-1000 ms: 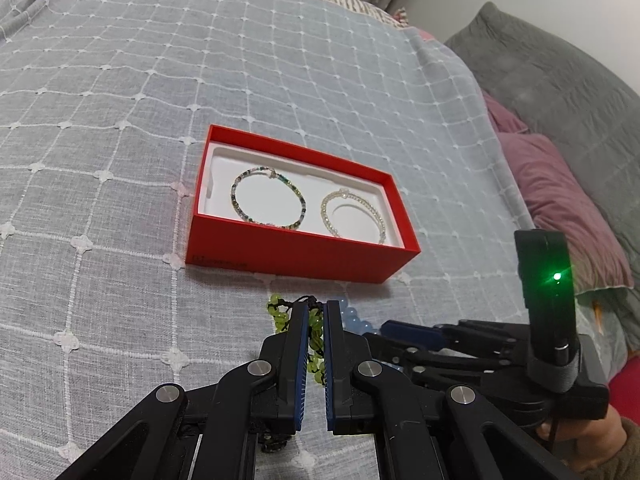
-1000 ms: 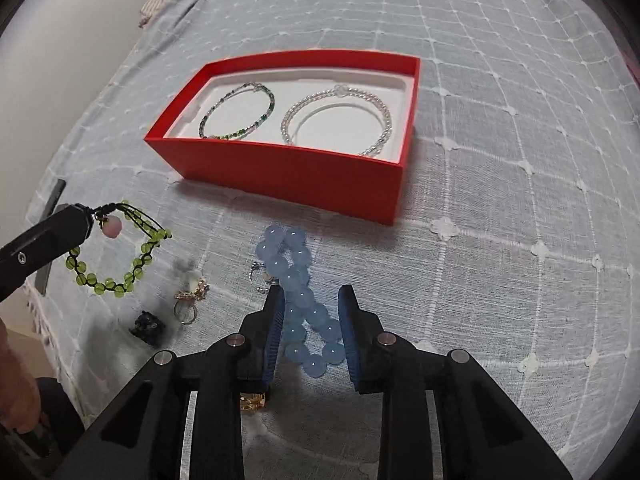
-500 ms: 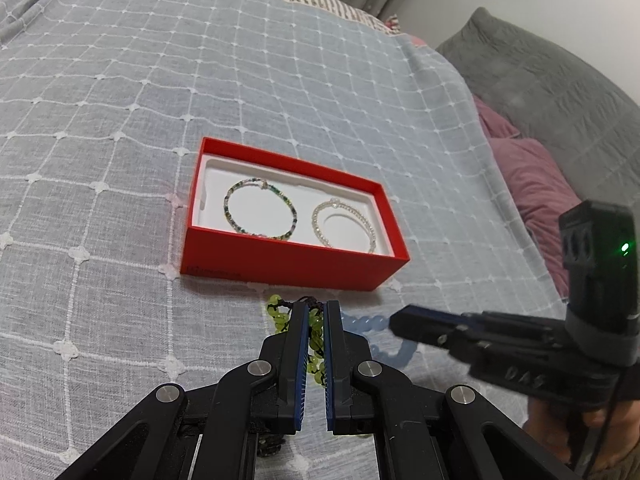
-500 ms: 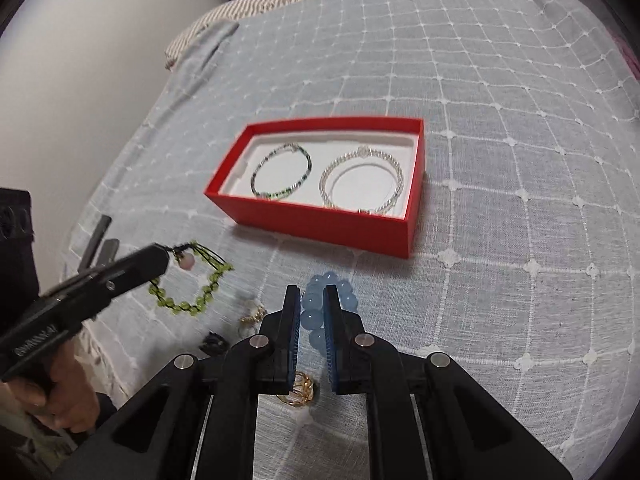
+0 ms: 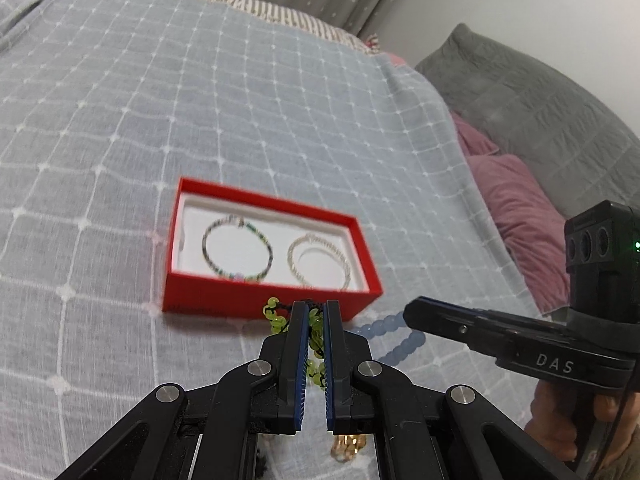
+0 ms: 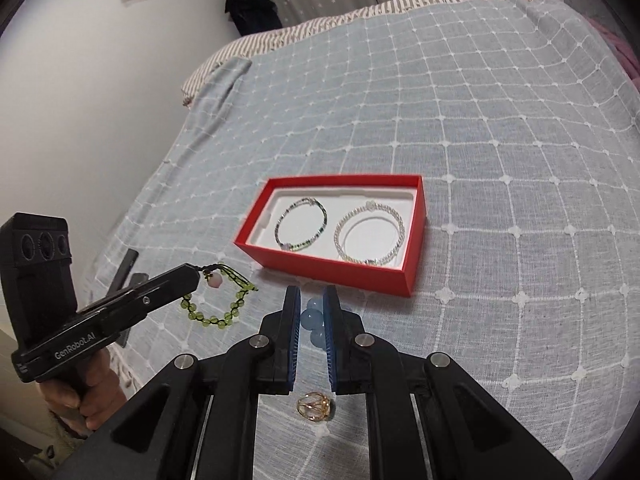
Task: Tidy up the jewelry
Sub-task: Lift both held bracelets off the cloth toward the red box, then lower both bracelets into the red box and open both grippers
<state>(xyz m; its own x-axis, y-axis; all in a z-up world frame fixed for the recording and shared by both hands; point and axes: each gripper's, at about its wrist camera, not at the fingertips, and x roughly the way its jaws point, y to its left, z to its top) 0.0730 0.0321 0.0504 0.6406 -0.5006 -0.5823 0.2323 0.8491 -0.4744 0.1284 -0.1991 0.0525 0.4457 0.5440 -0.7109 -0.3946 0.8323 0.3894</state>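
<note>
A red box (image 5: 224, 300) (image 6: 332, 272) with a white lining sits on the grey quilt and holds a dark beaded bracelet (image 5: 237, 249) (image 6: 302, 229) and a pearl bracelet (image 5: 319, 258) (image 6: 369, 238). My left gripper (image 5: 315, 307) (image 6: 192, 276) is shut on a green bead bracelet (image 5: 276, 320) (image 6: 218, 304), lifted above the quilt in front of the box. My right gripper (image 6: 311, 294) (image 5: 412, 312) is shut on a light blue bead bracelet (image 6: 314, 326) (image 5: 394, 334), which hangs from it near the box's front right corner.
A gold wire ring (image 6: 314, 407) (image 5: 347, 446) lies on the quilt under the grippers. Pink and grey pillows (image 5: 516, 208) lie to the right. The bed's left edge and a white wall (image 6: 100, 100) are close to the left gripper.
My right gripper closed on the blue bracelet and lifted it off the quilt. Both grippers rose and drew back from the box, each carrying its bracelet.
</note>
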